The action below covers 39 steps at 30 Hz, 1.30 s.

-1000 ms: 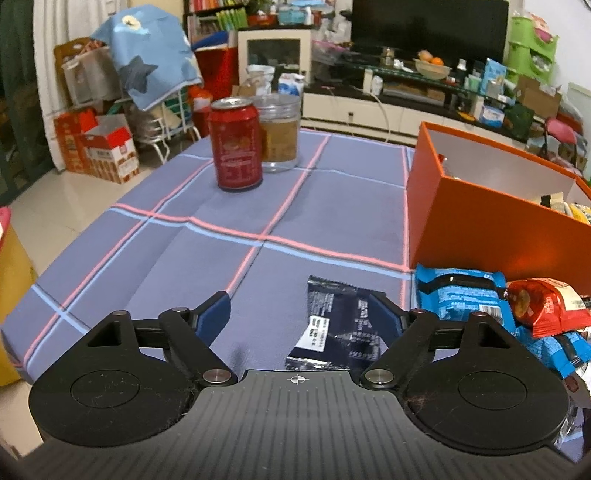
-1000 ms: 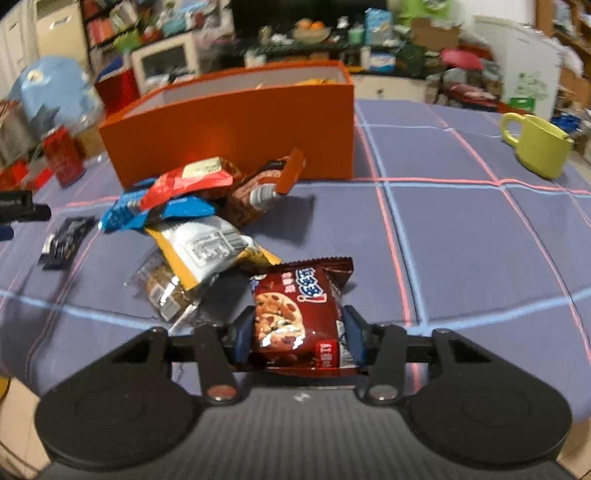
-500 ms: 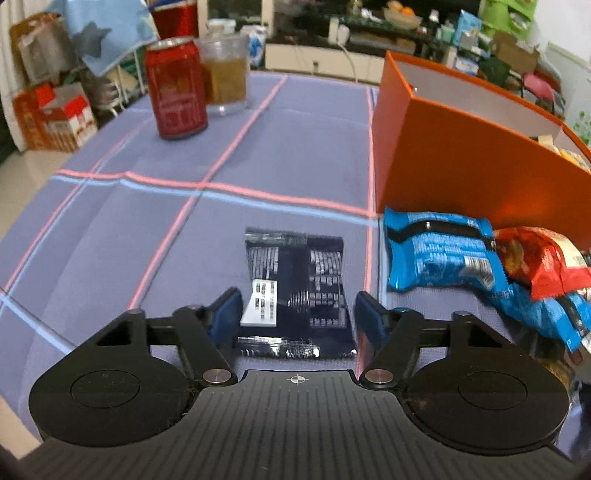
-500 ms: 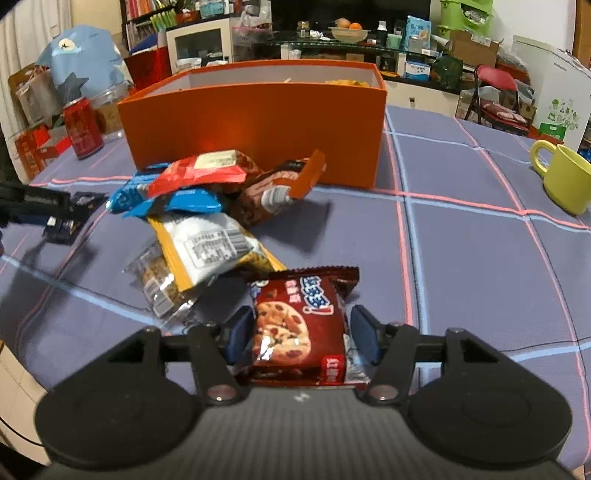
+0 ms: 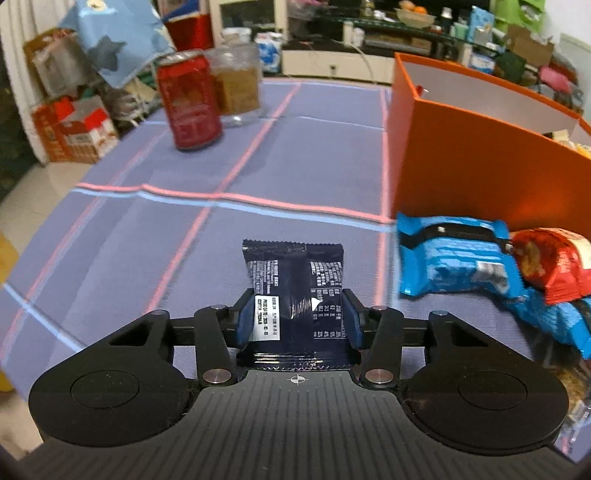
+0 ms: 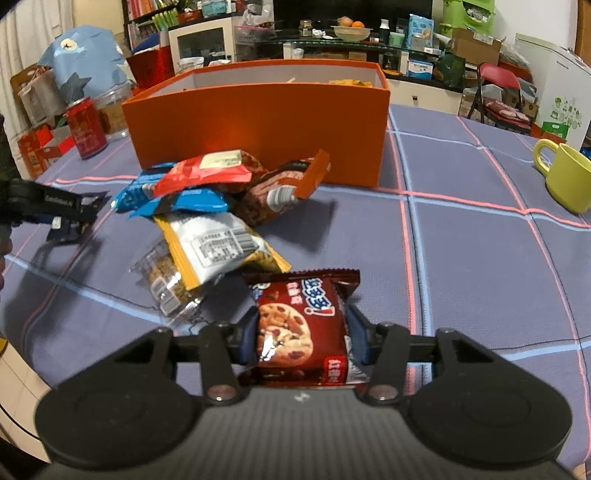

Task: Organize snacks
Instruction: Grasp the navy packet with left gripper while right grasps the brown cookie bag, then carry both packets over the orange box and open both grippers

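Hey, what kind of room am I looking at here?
Most likely a lived-in home living room: a dark TV screen above a cluttered media shelf, a bookcase behind, and a cloth-covered table holding the orange box and snack packets.

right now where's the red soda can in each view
Left wrist: red soda can stands upper left, in front of a glass jar.
Right wrist: the same can shows small at the far left edge, left of the box.
Shared landmark: the orange box, at right in the left wrist view and top centre in the right wrist view.
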{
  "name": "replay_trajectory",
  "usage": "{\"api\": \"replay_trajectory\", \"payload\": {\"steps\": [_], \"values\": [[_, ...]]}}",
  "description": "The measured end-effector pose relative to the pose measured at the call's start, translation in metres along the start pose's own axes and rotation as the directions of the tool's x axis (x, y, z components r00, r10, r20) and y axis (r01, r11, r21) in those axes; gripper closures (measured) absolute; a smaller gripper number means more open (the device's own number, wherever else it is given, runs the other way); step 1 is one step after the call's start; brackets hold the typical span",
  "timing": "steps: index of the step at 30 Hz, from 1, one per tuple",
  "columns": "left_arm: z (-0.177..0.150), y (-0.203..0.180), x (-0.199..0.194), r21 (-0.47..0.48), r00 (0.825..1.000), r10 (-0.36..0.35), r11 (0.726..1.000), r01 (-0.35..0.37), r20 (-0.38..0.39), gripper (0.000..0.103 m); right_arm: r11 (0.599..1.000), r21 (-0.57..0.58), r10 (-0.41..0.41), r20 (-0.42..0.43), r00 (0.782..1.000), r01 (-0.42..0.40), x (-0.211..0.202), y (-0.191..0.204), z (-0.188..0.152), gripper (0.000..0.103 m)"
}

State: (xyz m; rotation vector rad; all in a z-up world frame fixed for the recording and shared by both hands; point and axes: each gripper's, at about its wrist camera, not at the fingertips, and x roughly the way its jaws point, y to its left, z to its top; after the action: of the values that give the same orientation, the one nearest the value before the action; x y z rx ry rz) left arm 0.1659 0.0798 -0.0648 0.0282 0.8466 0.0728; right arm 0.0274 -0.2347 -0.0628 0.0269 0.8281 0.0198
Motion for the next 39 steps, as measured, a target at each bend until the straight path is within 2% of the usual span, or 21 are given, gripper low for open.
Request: {"api": "replay_trajectory", "payload": {"steps": [3,9,22,28,36,39], "values": [[0.001,0.001,-0.003,0.013,0.999,0.026,1.000,-0.027,0.026,0.085,1.000,0.012,-0.005,-0.001,1.000,0.005,0.000,-0.002,0.001,0.051],[0.001,-0.001,-0.010,0.025,0.999,0.021,0.999,-0.023,0.044,0.085,0.999,0.004,-0.035,0.039,0.999,0.034,-0.008,-0.002,0.005,0.051],[0.004,-0.018,-0.038,0.036,0.995,-0.052,0.998,0.049,0.085,0.085,0.997,0.035,-0.078,0.103,0.992,0.075,-0.027,-0.014,0.017,0.051],[0.005,-0.021,-0.066,0.040,0.989,-0.070,0.997,0.065,0.134,0.085,0.996,0.035,-0.081,0.128,0.988,0.078,-0.040,-0.011,0.022,0.051],[0.021,-0.031,-0.102,0.017,0.970,-0.105,0.994,0.104,0.221,0.085,0.995,0.022,-0.101,0.207,0.973,0.098,-0.070,-0.001,0.060,0.051],[0.031,-0.037,-0.108,0.016,0.965,-0.132,0.991,0.132,0.229,0.085,0.994,0.028,-0.110,0.195,0.975,0.106,-0.066,-0.002,0.077,0.051]]}}
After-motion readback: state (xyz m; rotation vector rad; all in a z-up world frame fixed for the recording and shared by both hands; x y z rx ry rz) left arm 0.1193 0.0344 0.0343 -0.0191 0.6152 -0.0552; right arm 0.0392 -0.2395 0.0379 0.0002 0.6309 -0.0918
